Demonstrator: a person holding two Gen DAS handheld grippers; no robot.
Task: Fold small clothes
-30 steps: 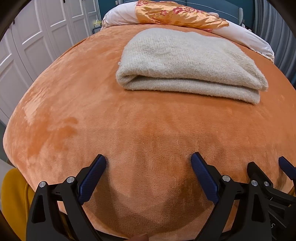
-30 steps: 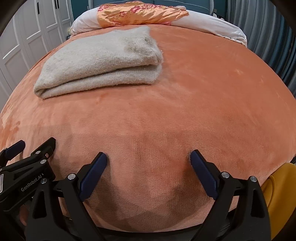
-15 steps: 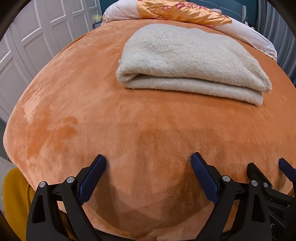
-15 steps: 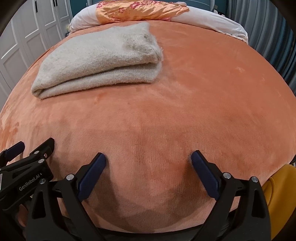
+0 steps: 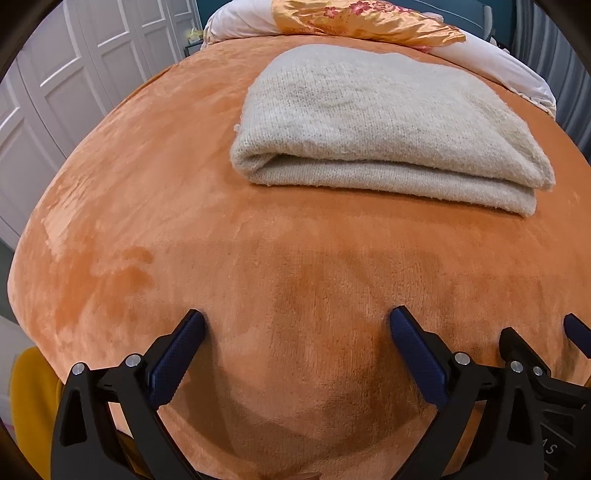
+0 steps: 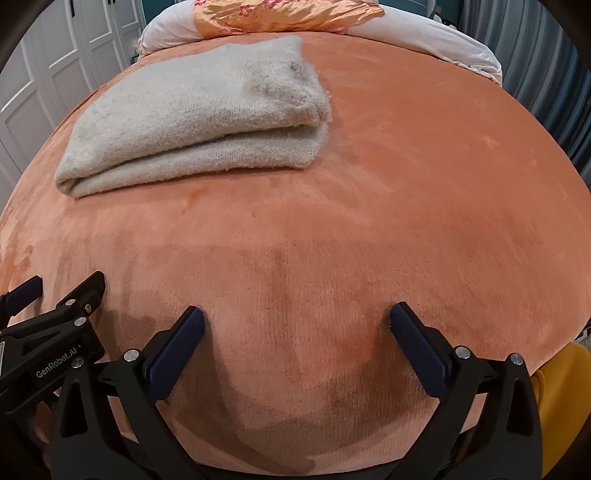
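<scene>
A cream knitted sweater (image 5: 388, 129) lies folded into a thick rectangle on the orange plush bedspread (image 5: 147, 229), well beyond both grippers. In the right wrist view the same sweater (image 6: 199, 118) sits to the upper left. My left gripper (image 5: 295, 317) hovers over bare bedspread near the bed's front edge, its jaws opening with nothing between them. My right gripper (image 6: 295, 312) hangs beside it, jaws also opening and empty. Each wrist view catches the other gripper at its side: the right gripper (image 5: 539, 328) and the left gripper (image 6: 66, 282).
An orange floral pillow (image 5: 365, 18) on white bedding (image 6: 443, 33) lies at the head of the bed. White wardrobe doors (image 5: 55, 92) stand to the left, grey-blue curtains (image 6: 546, 74) to the right. A person's yellow garment (image 6: 561, 391) shows at the bed's near edge.
Both sets of jaws have spread a little wider. The sweater has slid slightly lower in both views. Neither gripper has shifted over the bedspread.
</scene>
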